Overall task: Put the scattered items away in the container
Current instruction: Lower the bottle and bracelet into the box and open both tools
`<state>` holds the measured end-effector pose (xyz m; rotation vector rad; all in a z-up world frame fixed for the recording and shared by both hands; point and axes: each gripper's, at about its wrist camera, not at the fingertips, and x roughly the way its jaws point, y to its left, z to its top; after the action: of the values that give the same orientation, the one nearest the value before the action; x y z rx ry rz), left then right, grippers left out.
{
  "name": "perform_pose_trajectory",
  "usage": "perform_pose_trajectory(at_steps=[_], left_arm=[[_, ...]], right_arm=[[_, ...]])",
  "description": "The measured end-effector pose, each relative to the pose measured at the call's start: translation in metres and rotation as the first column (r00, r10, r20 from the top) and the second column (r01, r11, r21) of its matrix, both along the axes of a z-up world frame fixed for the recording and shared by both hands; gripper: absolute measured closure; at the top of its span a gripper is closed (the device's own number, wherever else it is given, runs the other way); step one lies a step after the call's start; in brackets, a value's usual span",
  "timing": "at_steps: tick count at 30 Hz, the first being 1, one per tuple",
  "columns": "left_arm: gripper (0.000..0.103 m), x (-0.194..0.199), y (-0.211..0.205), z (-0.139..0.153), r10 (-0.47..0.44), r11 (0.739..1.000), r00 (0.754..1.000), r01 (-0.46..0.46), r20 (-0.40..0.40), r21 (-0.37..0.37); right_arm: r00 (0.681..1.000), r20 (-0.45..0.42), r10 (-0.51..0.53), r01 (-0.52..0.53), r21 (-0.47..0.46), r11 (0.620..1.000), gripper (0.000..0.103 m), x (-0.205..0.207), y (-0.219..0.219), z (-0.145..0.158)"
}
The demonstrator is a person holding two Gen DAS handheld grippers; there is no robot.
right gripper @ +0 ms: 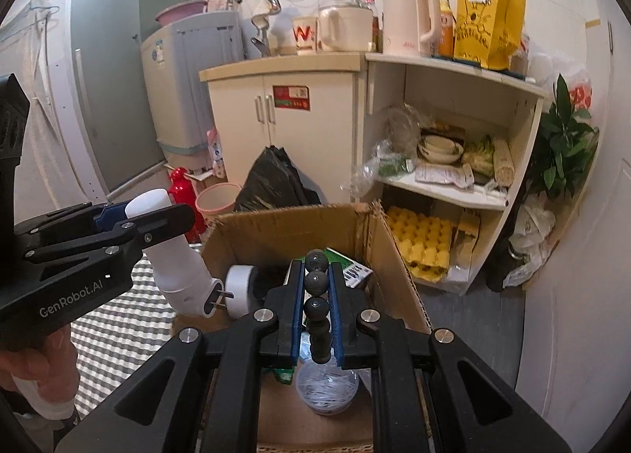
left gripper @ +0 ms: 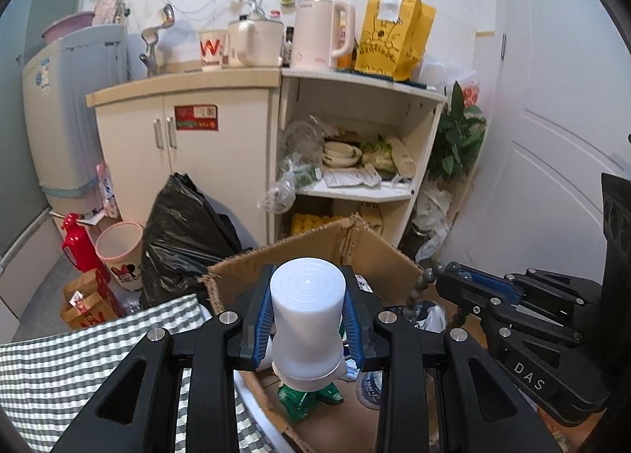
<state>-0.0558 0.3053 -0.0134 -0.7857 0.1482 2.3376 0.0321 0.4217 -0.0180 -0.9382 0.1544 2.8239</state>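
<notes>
My left fingers [left gripper: 307,319] are clenched on a white plug-in device [left gripper: 307,319], its round end toward the lens; in the right view its two prongs [right gripper: 216,298] point down toward the box [right gripper: 299,224]. My right fingers [right gripper: 317,311] are clamped on a dark beaded stalk [right gripper: 317,307], some jointed holder I judge, held over the box mouth. Both loads hang above the cardboard box, which already holds a white tape roll [right gripper: 238,289], a green packet [left gripper: 303,398] and a clear tub [right gripper: 327,388]. So I judge I am at the dropping step: each hand wants lowering a little inside the walls, then a release, the left one first moved in from the box's edge. The box stands beside a checked cloth [left gripper: 79,358]. Beyond are a black rubbish bag [left gripper: 177,232], a pink bin [left gripper: 120,252], a red bottle [left gripper: 79,244], a cream cupboard [left gripper: 197,137] with kettles on top, open shelves [left gripper: 355,161] and a plant [left gripper: 457,133].
</notes>
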Motion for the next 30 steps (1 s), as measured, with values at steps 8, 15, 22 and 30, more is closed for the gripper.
perform_pose_trajectory(at_steps=[8, 15, 22, 30], left_arm=[[0.071, -0.018, 0.023, -0.034, -0.029, 0.999, 0.996, 0.032, 0.084, -0.039], [0.071, -0.03, 0.036, -0.063, -0.045, 0.993, 0.987, 0.061, 0.157, -0.102], [0.071, -0.033, 0.041, -0.078, -0.059, 0.989, 0.981, 0.083, 0.185, -0.124], [0.07, -0.032, 0.047, -0.083, -0.071, 0.986, 0.979, 0.097, 0.192, -0.133]], right_arm=[[0.998, 0.06, -0.019, 0.02, -0.023, 1.0, 0.092, -0.014, 0.016, -0.025], [0.994, 0.112, -0.013, 0.017, -0.037, 0.999, 0.092, -0.025, 0.017, -0.045], [0.989, 0.15, -0.017, 0.024, -0.045, 0.999, 0.092, -0.029, 0.016, -0.061], [0.988, 0.154, -0.029, 0.036, -0.042, 0.998, 0.092, -0.03, 0.016, -0.061]])
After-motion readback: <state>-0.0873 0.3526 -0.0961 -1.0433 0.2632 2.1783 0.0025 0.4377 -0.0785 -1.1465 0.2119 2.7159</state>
